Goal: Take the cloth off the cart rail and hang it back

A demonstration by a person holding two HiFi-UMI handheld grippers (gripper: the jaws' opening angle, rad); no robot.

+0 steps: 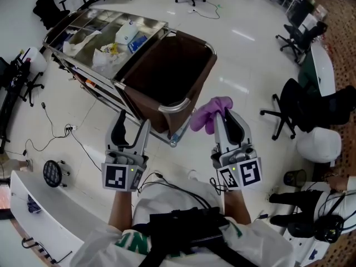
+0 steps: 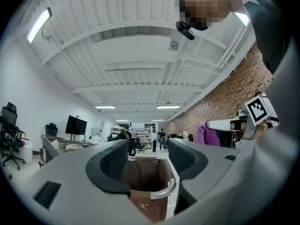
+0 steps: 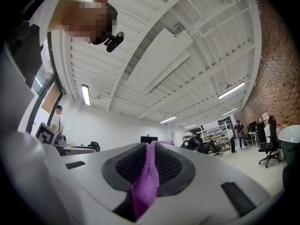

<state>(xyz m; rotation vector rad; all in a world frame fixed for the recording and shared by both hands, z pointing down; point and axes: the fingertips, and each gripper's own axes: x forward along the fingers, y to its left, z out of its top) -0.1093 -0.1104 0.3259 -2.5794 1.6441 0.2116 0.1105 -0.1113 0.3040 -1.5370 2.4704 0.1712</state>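
A purple cloth (image 1: pixel 210 113) hangs bunched from my right gripper (image 1: pixel 227 115), which is shut on it just right of the cart's near corner. In the right gripper view the cloth (image 3: pixel 146 177) is pinched between the two dark pads. My left gripper (image 1: pixel 132 128) stands open with nothing between its jaws, in front of the cart's curved metal rail (image 1: pixel 177 105). In the left gripper view the rail (image 2: pixel 164 190) and the brown bag (image 2: pixel 143 177) show through the gap, and the cloth (image 2: pixel 206 135) shows at the right.
The cart (image 1: pixel 100 21) carries a brown bag (image 1: pixel 167 77) and a steel top tray with bottles and rags. Office chairs (image 1: pixel 292 107) stand at the right. A white desk (image 1: pixel 39 216) is at the lower left, with cables (image 1: pixel 61 132) on the floor.
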